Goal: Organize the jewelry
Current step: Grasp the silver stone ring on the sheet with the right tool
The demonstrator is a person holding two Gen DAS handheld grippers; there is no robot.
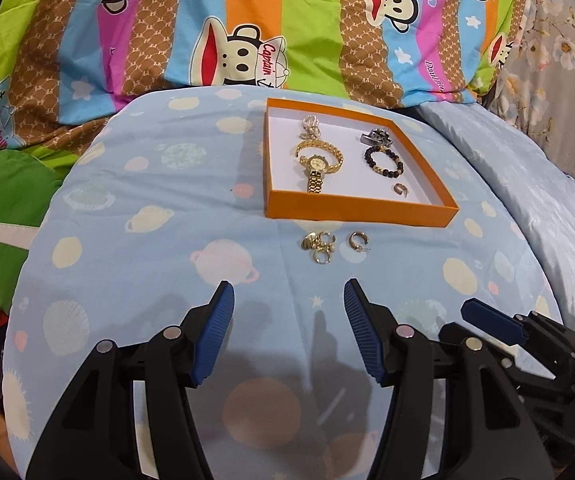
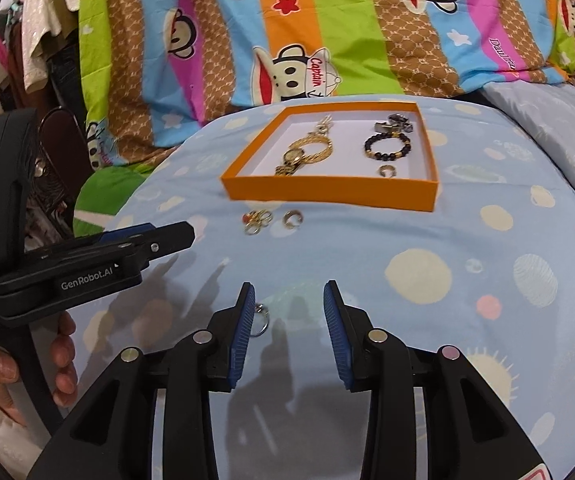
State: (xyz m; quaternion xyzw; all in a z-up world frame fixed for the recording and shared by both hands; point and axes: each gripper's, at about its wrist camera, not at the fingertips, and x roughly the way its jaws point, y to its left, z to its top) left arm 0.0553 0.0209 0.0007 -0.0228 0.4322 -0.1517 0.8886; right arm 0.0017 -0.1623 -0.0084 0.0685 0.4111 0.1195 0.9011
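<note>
Both grippers have their jaws spread wide apart with nothing held in them: the left gripper point(image 1: 287, 300) hangs over the bed short of the loose pieces, and the right gripper point(image 2: 289, 300) hangs low beside it. Under everything is the light blue bedsheet with planets and suns point(image 2: 467, 272). On it sits the flat orange cardboard box with a white floor point(image 1: 351, 211), and most of the jewelry looks put away in there. Biggest inside is the gold metal wristwatch point(image 1: 317, 165). Next is the black and gold bead bracelet point(image 1: 383, 160), then a dark silvery clip-like piece point(image 1: 374, 138) at the far side, a sparkly silver piece point(image 1: 310, 126) by the watch, and one small ring-shaped piece point(image 1: 400, 189) near the front wall. A few things are not in yet. Just in front of the box, on the sheet, lie a small heap of gold rings and earrings point(image 1: 319, 247) and a single gold hoop earring point(image 1: 357, 240) beside it. Smallest is a thin silver ring point(image 2: 259, 322) right next to the right gripper's left finger point(image 2: 243, 336); whether it touches is hard to tell. I think that ring goes next.
</note>
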